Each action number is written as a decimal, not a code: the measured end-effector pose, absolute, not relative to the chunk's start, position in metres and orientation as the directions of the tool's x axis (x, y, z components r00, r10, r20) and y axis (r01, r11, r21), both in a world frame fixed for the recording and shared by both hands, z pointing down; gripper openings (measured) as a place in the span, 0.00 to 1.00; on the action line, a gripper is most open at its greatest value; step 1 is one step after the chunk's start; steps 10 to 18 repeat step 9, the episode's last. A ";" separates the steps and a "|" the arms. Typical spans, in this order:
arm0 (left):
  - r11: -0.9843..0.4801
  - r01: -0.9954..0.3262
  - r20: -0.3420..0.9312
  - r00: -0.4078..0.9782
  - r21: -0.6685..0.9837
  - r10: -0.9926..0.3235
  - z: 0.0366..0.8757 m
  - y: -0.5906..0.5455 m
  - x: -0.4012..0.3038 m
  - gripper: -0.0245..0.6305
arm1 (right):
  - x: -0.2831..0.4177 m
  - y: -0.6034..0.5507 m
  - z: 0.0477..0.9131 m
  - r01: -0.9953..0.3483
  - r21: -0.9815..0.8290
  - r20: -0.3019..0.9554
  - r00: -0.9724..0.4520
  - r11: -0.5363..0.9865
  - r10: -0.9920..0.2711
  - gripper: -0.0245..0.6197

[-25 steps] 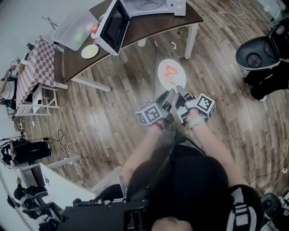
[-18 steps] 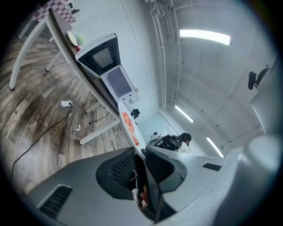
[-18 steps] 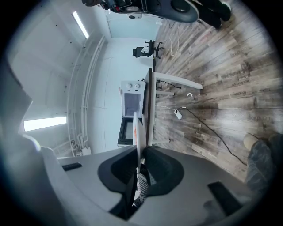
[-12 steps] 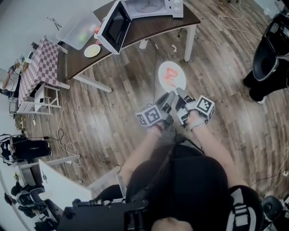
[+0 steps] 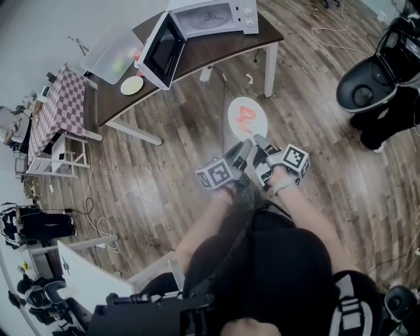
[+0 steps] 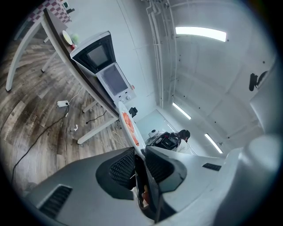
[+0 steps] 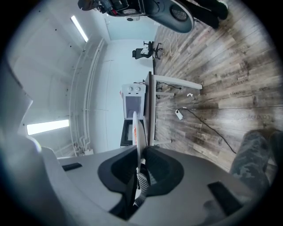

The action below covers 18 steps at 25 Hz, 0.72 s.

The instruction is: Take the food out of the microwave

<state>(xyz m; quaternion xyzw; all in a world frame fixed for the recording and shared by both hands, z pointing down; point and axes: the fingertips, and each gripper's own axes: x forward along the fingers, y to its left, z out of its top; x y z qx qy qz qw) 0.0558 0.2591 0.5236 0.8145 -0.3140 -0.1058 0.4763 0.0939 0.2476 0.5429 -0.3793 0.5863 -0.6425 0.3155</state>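
The carrying step seems to be in hand. The plate [image 5: 247, 117] with its orange food [image 5: 245, 113] lies just beyond the fingertips. It is out of the microwave [image 5: 211, 16], which stands well ahead of them on the worktop [image 5: 223, 44] with its door [image 5: 161, 47] open. The left gripper [image 5: 240, 151] and the right gripper [image 5: 264, 148] each have their fingers [image 6: 117, 167] clamped on the plate's near rim. The next move probably calls for keeping the plate level and finding a place to set it down. What the food is cannot be made out, and the gripper views show the plate only edge-on.

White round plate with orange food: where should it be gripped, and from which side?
Grip the white round plate by its thin near rim, level from the person's side, jaws above and below; orange food fills its middle. Both the left gripper and right gripper pinch there.
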 end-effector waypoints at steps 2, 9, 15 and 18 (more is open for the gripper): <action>-0.348 -0.407 0.128 0.785 0.845 -0.606 0.529 0.252 0.059 0.16 | 0.097 0.240 0.547 -0.044 -0.992 0.125 -0.517 -0.120 -0.847 0.10; -0.313 -0.381 0.126 0.786 0.870 -0.606 0.547 0.197 0.060 0.16 | 0.099 0.187 0.564 -0.091 -0.984 0.180 -0.535 -0.155 -0.826 0.10; -0.313 -0.381 0.126 0.786 0.870 -0.606 0.547 0.197 0.060 0.16 | 0.099 0.187 0.564 -0.091 -0.984 0.180 -0.535 -0.155 -0.826 0.10; -0.313 -0.381 0.126 0.786 0.870 -0.606 0.547 0.197 0.060 0.16 | 0.099 0.187 0.564 -0.091 -0.984 0.180 -0.535 -0.155 -0.826 0.10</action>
